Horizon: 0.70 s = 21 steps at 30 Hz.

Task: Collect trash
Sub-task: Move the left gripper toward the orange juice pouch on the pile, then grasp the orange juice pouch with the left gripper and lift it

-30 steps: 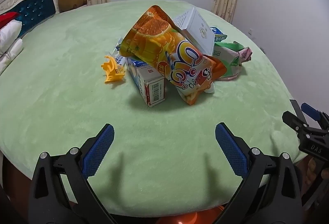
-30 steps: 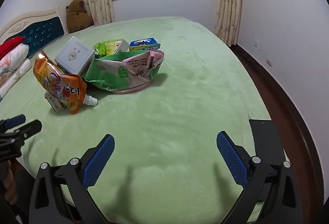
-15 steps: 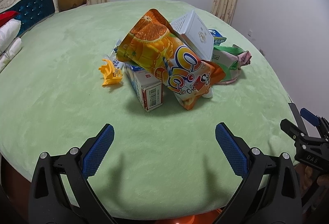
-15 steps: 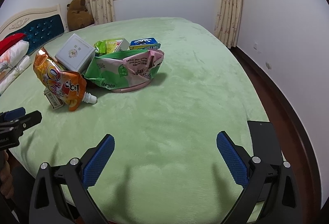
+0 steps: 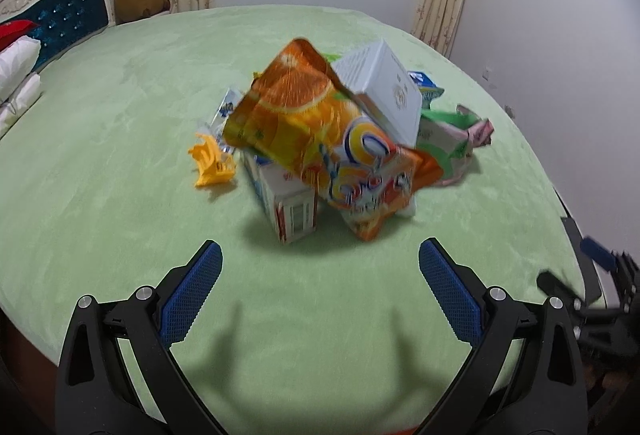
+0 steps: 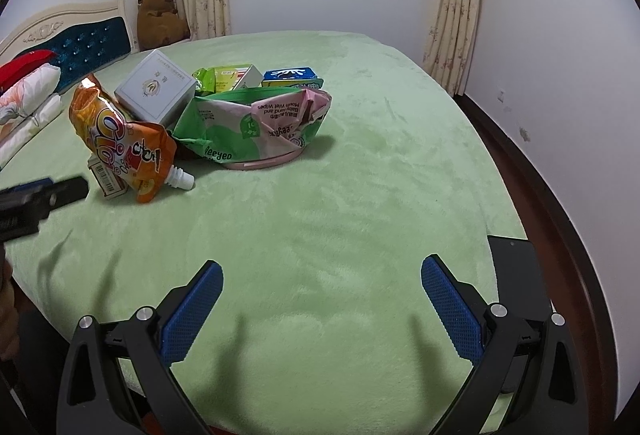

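The trash pile (image 5: 332,139) sits in the middle of the bed (image 5: 100,195). Both my jaws are wide and hold nothing. I should grab the orange pouch (image 5: 320,139) on top first, slowly.

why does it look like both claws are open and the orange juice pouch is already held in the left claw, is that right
Not quite. Both claws are open, but the left claw holds nothing: the orange juice pouch lies in the trash pile on the green bed cover, beyond its fingertips, as the left wrist view shows.
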Available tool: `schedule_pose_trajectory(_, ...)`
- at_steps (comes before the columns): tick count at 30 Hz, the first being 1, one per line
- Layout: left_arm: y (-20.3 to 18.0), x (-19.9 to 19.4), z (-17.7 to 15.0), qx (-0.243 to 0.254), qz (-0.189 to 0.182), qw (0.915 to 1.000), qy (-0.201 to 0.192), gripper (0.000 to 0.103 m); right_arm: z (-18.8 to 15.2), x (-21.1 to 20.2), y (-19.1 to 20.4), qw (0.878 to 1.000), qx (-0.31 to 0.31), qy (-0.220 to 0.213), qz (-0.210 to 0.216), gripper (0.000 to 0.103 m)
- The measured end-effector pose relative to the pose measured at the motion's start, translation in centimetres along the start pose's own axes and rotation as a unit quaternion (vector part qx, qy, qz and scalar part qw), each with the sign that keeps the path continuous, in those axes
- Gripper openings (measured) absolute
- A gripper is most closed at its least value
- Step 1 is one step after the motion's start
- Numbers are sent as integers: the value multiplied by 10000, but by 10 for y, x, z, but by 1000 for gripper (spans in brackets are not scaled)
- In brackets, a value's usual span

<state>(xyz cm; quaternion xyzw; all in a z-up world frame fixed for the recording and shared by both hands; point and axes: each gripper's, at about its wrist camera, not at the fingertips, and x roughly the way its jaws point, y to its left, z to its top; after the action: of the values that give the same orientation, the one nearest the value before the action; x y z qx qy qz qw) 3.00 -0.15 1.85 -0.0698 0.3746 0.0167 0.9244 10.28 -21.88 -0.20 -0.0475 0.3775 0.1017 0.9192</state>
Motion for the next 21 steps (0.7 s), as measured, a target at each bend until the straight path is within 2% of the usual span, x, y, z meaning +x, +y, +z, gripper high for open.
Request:
schedule_pose_trajectory(7,1,6,24,-107,-141,9997,-181,96,-1,1,2,10000,-56,19,-23,98)
schedule_pose_trajectory(21,8,33,38,-236,-378,9987,-242,96,0,11,10,9997,-215,106,-40,98)
